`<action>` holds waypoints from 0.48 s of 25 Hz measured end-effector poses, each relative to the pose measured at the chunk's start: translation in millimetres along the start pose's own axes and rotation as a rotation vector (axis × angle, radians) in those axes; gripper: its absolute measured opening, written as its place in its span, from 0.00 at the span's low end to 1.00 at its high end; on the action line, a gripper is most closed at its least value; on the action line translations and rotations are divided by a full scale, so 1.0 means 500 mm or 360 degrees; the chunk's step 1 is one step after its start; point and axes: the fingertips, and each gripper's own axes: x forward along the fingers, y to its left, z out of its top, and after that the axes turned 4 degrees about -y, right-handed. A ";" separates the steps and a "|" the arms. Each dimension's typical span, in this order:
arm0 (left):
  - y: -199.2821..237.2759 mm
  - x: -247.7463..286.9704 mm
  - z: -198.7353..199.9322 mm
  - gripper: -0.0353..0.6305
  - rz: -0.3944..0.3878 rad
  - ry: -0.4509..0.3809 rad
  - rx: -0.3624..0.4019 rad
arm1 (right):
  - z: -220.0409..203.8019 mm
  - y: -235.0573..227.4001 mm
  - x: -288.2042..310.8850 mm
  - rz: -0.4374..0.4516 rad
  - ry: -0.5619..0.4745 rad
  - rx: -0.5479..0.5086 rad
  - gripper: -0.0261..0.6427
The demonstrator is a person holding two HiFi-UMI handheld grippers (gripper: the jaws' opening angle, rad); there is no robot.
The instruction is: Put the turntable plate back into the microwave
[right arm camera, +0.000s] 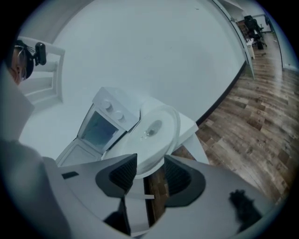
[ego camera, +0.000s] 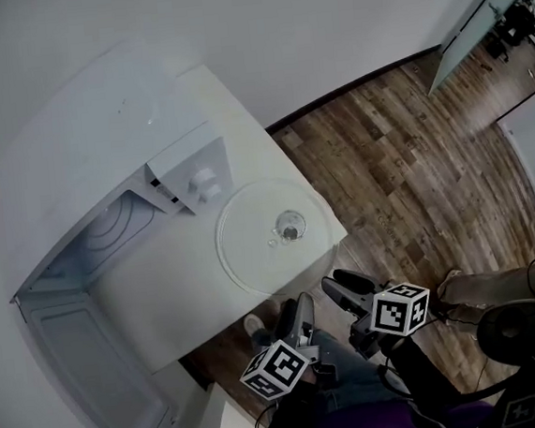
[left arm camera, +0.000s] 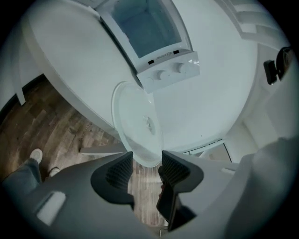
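The step in hand looks like the reach for the pick-up, with nothing lifted yet. The round clear glass turntable plate [ego camera: 272,236] lies flat on the white table [ego camera: 163,303], at its near right corner and to the right of the white microwave oven [ego camera: 101,149]. Its near rim reaches the table edge and seems to hang slightly over it. The microwave's hinged door [ego camera: 95,375] is swung open toward the near left, so the cavity [ego camera: 110,235] shows, and it looks empty.

Both tools hover just near of the plate, over the brown wooden floor [ego camera: 404,167]. The left gripper [ego camera: 302,306] has its jaws apart, and its own view shows the plate's rim just beyond the tips, not between the pads. The right gripper [ego camera: 342,282] is likewise spread wide and touches nothing, though the plate's edge lines up with its gap.

The next move likely calls for sliding one or both sets of jaws over the overhanging rim and closing gently — glass is slick and heavy. After that the plate would be carried level, left into the cavity.
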 end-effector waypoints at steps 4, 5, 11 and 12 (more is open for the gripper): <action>0.012 -0.007 -0.009 0.37 0.0075 -0.0038 -0.0076 | -0.001 -0.021 0.018 0.0010 0.0019 0.0100 0.30; 0.022 -0.009 -0.011 0.37 0.0097 -0.0047 -0.0123 | -0.003 -0.023 0.022 0.0017 0.0028 0.0115 0.30; 0.054 0.031 0.004 0.37 0.0057 -0.0187 -0.0389 | -0.018 -0.025 0.039 0.0068 0.0099 0.0171 0.30; 0.054 0.039 0.009 0.37 0.0043 -0.0195 -0.0394 | -0.019 -0.024 0.043 0.0080 0.0097 0.0199 0.30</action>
